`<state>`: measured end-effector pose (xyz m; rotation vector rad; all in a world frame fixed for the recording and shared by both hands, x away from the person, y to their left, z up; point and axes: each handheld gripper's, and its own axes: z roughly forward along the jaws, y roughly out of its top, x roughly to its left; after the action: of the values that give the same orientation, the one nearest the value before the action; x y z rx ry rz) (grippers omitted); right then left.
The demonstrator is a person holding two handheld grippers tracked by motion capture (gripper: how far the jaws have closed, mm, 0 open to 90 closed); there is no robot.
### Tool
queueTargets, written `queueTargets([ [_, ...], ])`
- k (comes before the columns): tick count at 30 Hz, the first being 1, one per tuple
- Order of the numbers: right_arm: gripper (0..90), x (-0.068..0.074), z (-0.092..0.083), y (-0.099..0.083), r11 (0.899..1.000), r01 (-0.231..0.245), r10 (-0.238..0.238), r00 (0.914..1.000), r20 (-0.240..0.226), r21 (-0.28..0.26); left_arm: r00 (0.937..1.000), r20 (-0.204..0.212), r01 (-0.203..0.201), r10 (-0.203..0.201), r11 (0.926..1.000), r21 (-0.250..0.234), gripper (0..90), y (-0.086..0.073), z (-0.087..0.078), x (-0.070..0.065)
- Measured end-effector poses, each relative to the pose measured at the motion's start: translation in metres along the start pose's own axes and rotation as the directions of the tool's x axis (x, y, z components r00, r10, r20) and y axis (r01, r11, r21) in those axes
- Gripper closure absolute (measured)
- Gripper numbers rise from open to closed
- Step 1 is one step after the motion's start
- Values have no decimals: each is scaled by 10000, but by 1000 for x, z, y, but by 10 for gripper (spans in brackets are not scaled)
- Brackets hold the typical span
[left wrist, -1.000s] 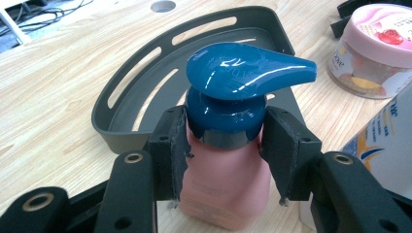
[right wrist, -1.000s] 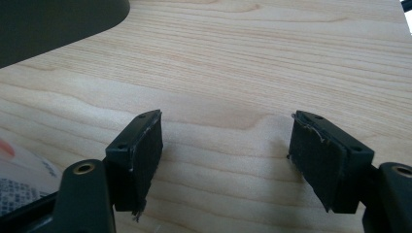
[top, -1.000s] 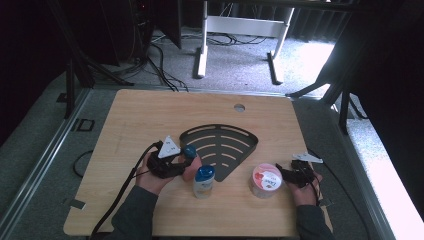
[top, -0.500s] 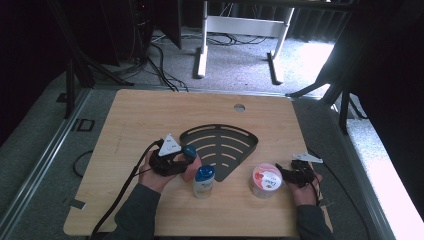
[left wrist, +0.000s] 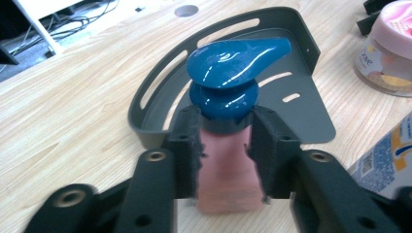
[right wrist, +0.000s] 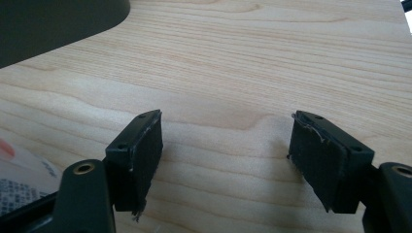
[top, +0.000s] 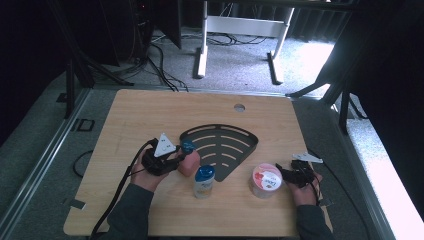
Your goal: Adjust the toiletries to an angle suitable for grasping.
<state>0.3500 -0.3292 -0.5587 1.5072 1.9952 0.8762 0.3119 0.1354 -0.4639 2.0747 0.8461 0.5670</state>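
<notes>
Our left tool (left wrist: 226,145) has just been closing and now grips the pink pump bottle (left wrist: 228,179); our right tool (right wrist: 226,160) gapes wide above the table (right wrist: 272,73).

The pink pump bottle (left wrist: 226,179) with glossy blue pump head (left wrist: 233,77) stands upright on the wooden table (top: 150,115), just beside the dark slotted corner rack (top: 220,145), spout toward it.
</notes>
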Motion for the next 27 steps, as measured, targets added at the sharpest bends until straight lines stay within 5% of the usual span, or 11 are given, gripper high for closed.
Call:
queueTargets([
  [6,276,0,0,0,10000,-5,5,10000,1,-2,9998,117,156,-157,9999,73,547,-1,4,-1],
  [11,276,0,0,0,10000,-3,3,10000,-1,-2,9996,246,116,-117,9999,30,570,0,-4,-8],
  [15,276,0,0,0,10000,-3,3,10000,-1,-3,9964,847,19,3,9997,-256,574,-3,-22,-24],
  [21,275,0,0,0,10000,-2,2,10000,0,-3,9889,1406,-455,476,9988,-176,633,-9,-34,-37],
  [27,276,0,0,0,10000,-2,2,10000,0,-4,9842,1713,-457,443,9989,43,774,-19,-30,-40],
])
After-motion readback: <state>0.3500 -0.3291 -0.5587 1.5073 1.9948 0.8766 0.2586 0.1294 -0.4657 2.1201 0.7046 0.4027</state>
